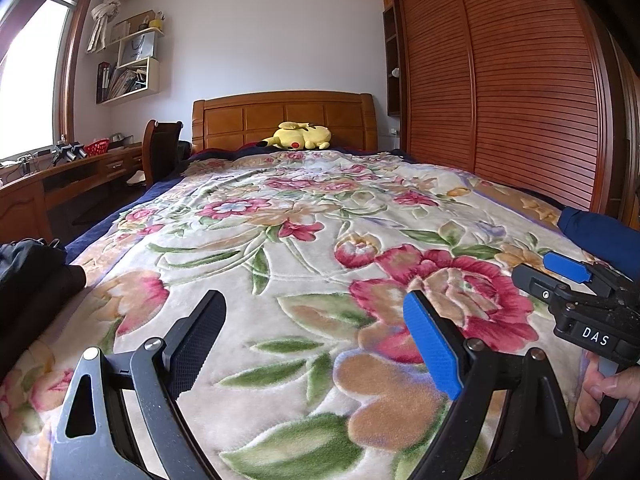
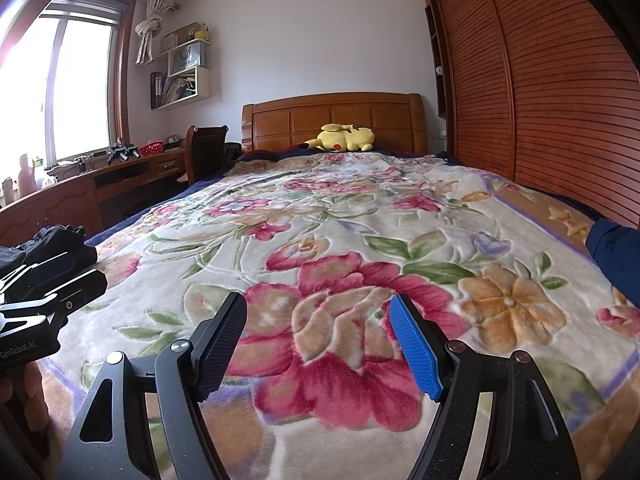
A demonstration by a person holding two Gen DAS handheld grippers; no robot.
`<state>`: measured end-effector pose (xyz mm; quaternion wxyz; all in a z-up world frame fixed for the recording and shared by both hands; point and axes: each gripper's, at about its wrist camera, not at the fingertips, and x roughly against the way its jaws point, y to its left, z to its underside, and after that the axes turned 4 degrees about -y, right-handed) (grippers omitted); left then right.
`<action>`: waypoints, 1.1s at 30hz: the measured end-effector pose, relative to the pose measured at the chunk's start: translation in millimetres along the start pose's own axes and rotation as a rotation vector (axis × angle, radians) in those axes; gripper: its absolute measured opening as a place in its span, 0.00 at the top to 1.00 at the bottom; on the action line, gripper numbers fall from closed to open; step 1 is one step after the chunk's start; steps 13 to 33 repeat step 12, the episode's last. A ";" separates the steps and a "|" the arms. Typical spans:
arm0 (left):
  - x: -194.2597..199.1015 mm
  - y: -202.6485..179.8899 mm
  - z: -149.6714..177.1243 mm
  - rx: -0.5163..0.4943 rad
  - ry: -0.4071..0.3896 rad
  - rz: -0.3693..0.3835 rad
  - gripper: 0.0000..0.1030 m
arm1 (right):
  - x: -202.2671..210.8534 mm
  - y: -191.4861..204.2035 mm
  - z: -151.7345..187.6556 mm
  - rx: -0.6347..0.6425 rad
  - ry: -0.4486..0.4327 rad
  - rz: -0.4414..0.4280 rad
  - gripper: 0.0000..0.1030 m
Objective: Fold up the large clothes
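A dark garment point(image 1: 28, 276) lies bunched at the bed's left edge; it also shows in the right wrist view point(image 2: 52, 246). A navy blue garment point(image 1: 596, 236) lies at the bed's right edge, also in the right wrist view point(image 2: 614, 258). My left gripper point(image 1: 314, 308) is open and empty, low over the floral blanket point(image 1: 304, 240). My right gripper point(image 2: 318, 312) is open and empty over the blanket point(image 2: 340, 220). Each gripper shows at the edge of the other's view: the right one point(image 1: 560, 276), the left one point(image 2: 60, 276).
A yellow plush toy point(image 1: 298, 136) lies by the wooden headboard point(image 1: 280, 116). A slatted wooden wardrobe point(image 1: 500, 80) runs along the right side. A desk point(image 1: 60, 176) and chair point(image 1: 162, 148) stand at the left under the window.
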<state>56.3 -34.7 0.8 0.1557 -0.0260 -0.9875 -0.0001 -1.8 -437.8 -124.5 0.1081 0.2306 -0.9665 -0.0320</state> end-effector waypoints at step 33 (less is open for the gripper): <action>-0.1 -0.1 0.2 -0.001 0.000 0.000 0.12 | -0.5 0.4 0.2 -0.003 0.000 0.002 0.26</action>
